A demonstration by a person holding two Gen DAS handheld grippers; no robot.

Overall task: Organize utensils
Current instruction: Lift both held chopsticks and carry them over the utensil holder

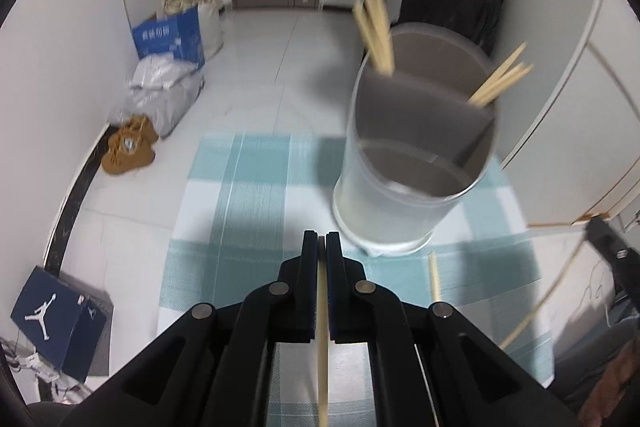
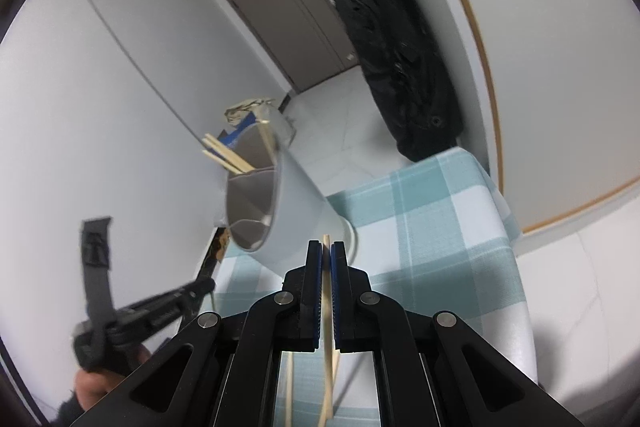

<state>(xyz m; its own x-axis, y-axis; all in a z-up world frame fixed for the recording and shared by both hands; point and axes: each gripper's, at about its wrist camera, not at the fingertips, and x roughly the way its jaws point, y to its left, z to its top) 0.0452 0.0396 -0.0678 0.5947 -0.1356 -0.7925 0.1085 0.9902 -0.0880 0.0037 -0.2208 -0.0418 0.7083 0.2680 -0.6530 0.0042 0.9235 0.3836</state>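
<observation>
A translucent grey utensil holder [image 1: 416, 155] with an inner divider stands on the teal plaid tablecloth [image 1: 248, 187]. Two bunches of wooden chopsticks [image 1: 376, 27] lean out of its far compartments. My left gripper [image 1: 321, 237] is raised just in front of the holder and shut on a single chopstick [image 1: 322, 327], which runs back between the fingers. My right gripper [image 2: 326, 245] is shut on another chopstick [image 2: 327, 307], right of the holder [image 2: 280, 211]. One loose chopstick [image 1: 434, 277] lies on the cloth by the holder's base.
Left of the table, the floor holds brown shoes [image 1: 128, 147], bags [image 1: 164, 95] and a blue shoebox [image 1: 56, 323]. A black jacket [image 2: 396, 67] hangs behind the table near a door. The cloth's right edge [image 2: 516, 267] drops to white floor. A hand [image 2: 92, 387] holds the left gripper [image 2: 208, 283].
</observation>
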